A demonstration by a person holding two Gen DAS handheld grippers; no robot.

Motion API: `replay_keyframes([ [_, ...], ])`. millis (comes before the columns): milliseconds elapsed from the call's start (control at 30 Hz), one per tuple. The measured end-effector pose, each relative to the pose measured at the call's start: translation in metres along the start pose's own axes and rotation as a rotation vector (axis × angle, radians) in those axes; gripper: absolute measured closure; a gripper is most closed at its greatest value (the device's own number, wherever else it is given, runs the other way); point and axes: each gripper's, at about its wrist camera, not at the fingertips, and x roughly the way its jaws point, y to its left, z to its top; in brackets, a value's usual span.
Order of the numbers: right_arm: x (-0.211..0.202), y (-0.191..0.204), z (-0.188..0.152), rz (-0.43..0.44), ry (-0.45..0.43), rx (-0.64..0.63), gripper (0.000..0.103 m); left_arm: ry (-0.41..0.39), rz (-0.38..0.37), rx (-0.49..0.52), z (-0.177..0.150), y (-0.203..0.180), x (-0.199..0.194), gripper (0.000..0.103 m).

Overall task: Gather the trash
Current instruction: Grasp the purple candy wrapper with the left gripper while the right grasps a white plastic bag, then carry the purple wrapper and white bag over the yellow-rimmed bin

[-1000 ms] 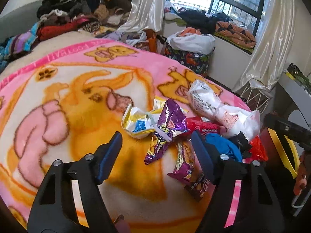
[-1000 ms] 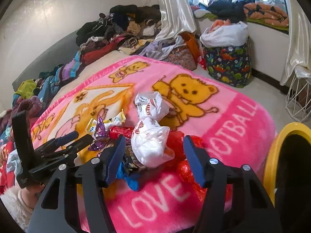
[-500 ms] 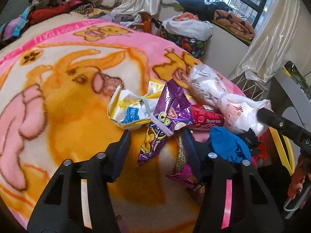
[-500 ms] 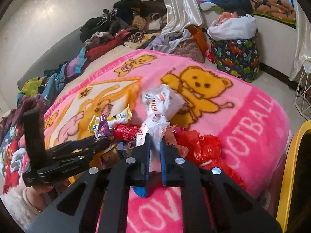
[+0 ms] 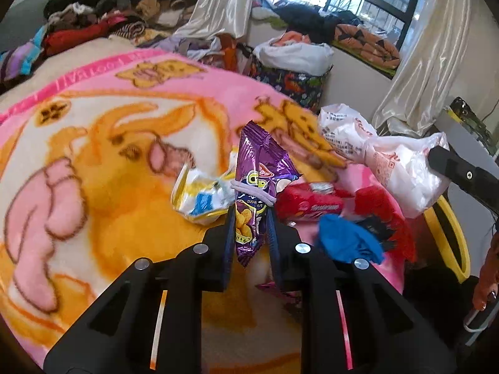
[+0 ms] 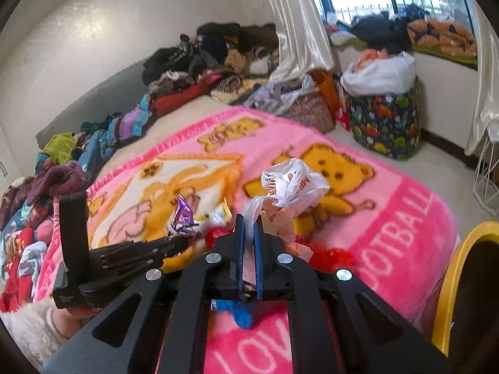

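My left gripper [image 5: 249, 218] is shut on a purple snack bag [image 5: 257, 171] and holds it upright above the pink blanket [image 5: 93, 155]. My right gripper [image 6: 248, 227] is shut on a white plastic bag [image 6: 290, 187] and lifts it off the bed; that bag also shows in the left wrist view [image 5: 389, 155]. On the blanket lie a yellow-white wrapper [image 5: 199, 196], a red packet [image 5: 312, 205], a blue scrap [image 5: 346, 243] and red plastic [image 6: 333, 255]. The left gripper also shows in the right wrist view [image 6: 174, 246].
A yellow-rimmed bin [image 6: 461, 280] stands at the bed's right edge, and it also shows in the left wrist view [image 5: 452, 233]. Piled clothes [image 6: 212, 62] line the far side of the bed. A patterned laundry basket [image 6: 383, 115] stands on the floor by the window.
Both grippers closed: the left on the purple snack bag, the right on the white plastic bag. Both items have been lifted from the pile.
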Motion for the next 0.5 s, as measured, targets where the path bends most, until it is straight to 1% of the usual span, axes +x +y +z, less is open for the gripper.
replay_keyframes([
  [200,-0.026,0.002,0.008,0.008,-0.056,-0.015,0.097,-0.064,-0.018,0.028,0.014,-0.015,-0.022,0.090],
  [433,-0.045,0.003,0.010,-0.004,-0.096,-0.011,0.097,-0.130,-0.028,0.048,0.025,-0.033,-0.043,0.090],
  [500,-0.050,0.002,0.010,-0.003,-0.104,-0.008,0.097,-0.137,-0.031,0.051,0.026,-0.038,-0.045,0.090],
])
